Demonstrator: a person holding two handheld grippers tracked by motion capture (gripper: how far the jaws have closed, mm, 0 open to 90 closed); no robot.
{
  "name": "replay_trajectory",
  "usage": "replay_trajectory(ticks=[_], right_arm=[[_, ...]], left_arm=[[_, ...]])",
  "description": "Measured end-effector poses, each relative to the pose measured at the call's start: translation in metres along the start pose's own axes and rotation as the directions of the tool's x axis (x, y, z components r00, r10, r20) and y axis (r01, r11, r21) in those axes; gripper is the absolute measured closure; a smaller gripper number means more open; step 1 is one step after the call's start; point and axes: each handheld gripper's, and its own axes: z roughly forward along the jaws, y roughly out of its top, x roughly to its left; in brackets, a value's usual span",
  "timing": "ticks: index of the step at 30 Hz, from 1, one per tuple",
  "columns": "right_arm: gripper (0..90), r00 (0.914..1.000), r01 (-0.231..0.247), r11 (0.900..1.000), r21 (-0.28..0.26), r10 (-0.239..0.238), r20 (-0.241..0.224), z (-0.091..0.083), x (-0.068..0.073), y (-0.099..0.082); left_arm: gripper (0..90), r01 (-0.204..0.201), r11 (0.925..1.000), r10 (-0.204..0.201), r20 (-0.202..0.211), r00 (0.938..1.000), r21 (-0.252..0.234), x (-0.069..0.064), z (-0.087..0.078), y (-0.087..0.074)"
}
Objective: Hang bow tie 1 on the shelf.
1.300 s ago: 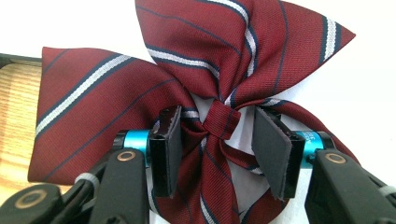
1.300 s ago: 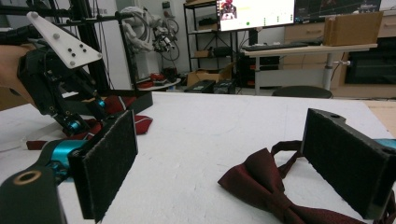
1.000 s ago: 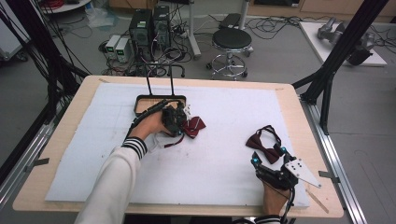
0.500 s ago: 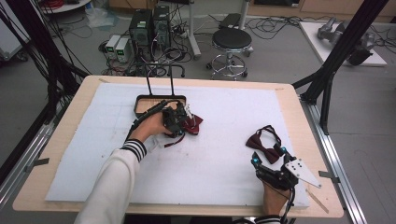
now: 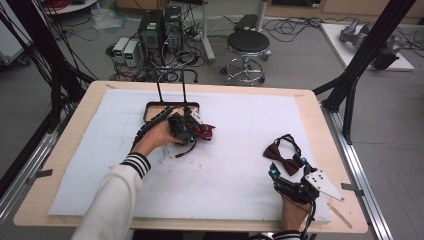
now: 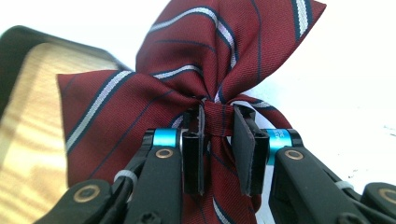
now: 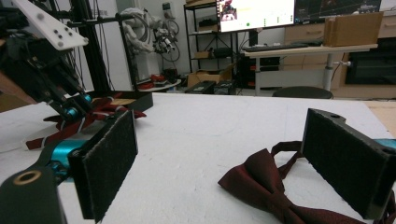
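L gripper [image 6: 218,154] clenched on striped bow tie [image 6: 187,79] knot, wings roughly crosswise, R gripper [image 7: 224,163] released

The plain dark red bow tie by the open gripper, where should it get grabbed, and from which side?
Probably at the narrow middle knot of the plain bow tie. It lies flat on the white mat, wings spread either side, strap looped behind. The right gripper, jaws open, sits just on the near side, so come from there, one jaw on each side of the knot, clear of the floppy wings.

Lab: PC towers [image 5: 161,30], cables on floor, stool [image 5: 248,44], monitors [image 7: 257,14].
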Motion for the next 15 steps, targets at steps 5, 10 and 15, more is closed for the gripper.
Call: replay_trajectory(ticks=[5,10,15], right_arm=[[10.0,1.0,0.008,1.0,0.004,-0.008,-0.002,0.0,0.001,0.0],[10.0,0.9999,0.011,0.9999,0.007,-0.011,0.005,0.001,0.002,0.0],[10.0,0.9999,0.013,0.9999,0.007,-0.013,0.005,0.001,0.002,0.0]], left_arm=[[74.3,0.049,0.9945,-0.049,0.002,0.9988,-0.092,-0.001,-0.015,-0.009],[74.3,0.087,0.9847,-0.091,-0.023,0.9956,-0.151,-0.001,-0.029,-0.019],[74.3,0.129,0.9666,-0.137,-0.022,0.9903,-0.221,0.002,-0.042,-0.027]])
